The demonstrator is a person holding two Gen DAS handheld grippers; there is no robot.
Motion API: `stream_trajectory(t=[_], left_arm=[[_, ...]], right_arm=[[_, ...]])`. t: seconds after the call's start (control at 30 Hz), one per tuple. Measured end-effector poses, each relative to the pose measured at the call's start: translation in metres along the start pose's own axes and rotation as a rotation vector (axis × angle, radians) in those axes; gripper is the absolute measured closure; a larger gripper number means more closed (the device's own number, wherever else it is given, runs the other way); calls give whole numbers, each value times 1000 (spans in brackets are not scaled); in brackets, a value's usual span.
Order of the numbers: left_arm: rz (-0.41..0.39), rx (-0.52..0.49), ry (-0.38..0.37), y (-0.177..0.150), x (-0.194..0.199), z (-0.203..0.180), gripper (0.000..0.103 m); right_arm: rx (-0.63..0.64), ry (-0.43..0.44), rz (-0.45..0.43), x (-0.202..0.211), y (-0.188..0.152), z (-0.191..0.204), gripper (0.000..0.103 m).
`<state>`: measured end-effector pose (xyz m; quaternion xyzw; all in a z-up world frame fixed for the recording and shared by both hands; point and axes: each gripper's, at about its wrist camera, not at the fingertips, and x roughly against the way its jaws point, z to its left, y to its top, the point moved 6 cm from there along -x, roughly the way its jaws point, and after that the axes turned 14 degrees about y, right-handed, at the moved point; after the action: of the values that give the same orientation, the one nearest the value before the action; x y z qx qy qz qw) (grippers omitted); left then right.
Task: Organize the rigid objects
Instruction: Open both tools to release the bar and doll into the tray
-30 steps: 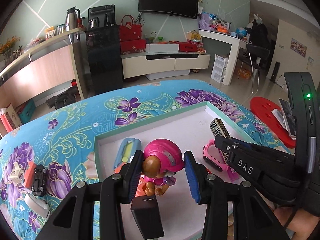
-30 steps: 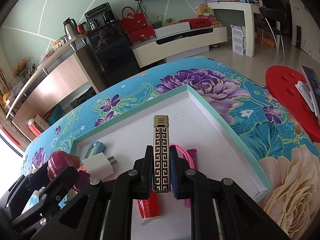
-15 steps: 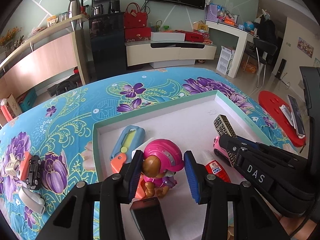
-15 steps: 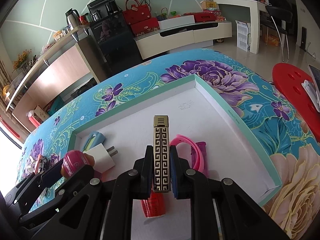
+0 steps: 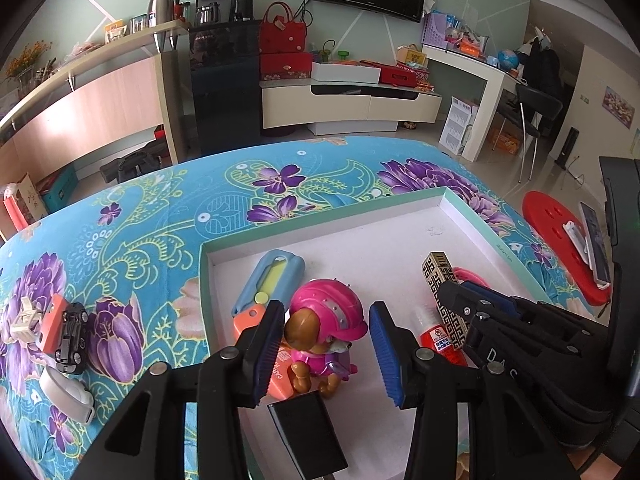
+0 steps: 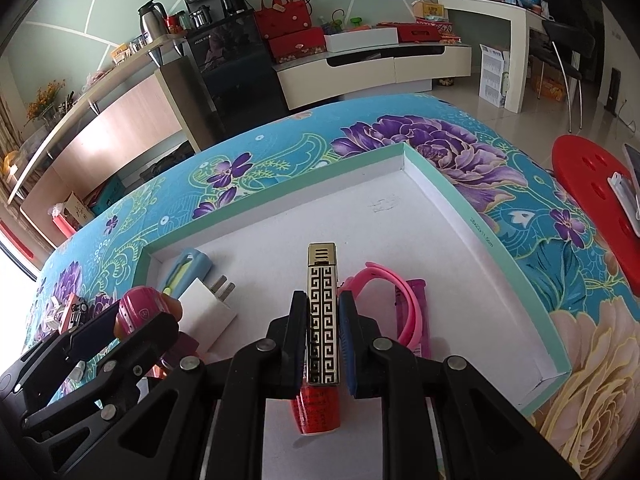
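My right tool [image 6: 323,344] is clamped on the patterned lighter [image 6: 322,312], held over the tray [image 6: 472,224]. My left tool [image 5: 326,354] stands apart around the pink-helmeted pup [image 5: 326,332] — pads not clearly touching. Already in the tray: glue bottle [image 6: 318,412], white charger [image 6: 206,310], pink band [image 6: 384,300], blue cutter [image 5: 272,276]. Left on the desk [image 5: 160,208], further out — a toy car [image 5: 72,336] and small bits.

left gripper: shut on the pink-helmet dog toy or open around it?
Open. In the left wrist view the left gripper straddles the pink-helmeted brown toy dog figure; a clear gap shows beside the right blue pad, and contact at the left pad is unclear.
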<state>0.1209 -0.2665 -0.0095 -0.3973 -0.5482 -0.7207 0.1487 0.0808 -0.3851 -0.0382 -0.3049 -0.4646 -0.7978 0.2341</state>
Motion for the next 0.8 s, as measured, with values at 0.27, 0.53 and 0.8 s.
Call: stream_trajectory(t=[0.27, 0.53, 0.8], left_arm=[[-26, 28, 24, 7, 11, 16, 46], [-52, 69, 123, 10, 17, 50, 45], [-21, 129, 227, 2, 8, 93, 40]], right_arm=[[17, -3, -29, 8, 5, 7, 86], [41, 8, -47, 14, 9, 19, 86], [98, 39, -41, 10, 9, 46, 86]])
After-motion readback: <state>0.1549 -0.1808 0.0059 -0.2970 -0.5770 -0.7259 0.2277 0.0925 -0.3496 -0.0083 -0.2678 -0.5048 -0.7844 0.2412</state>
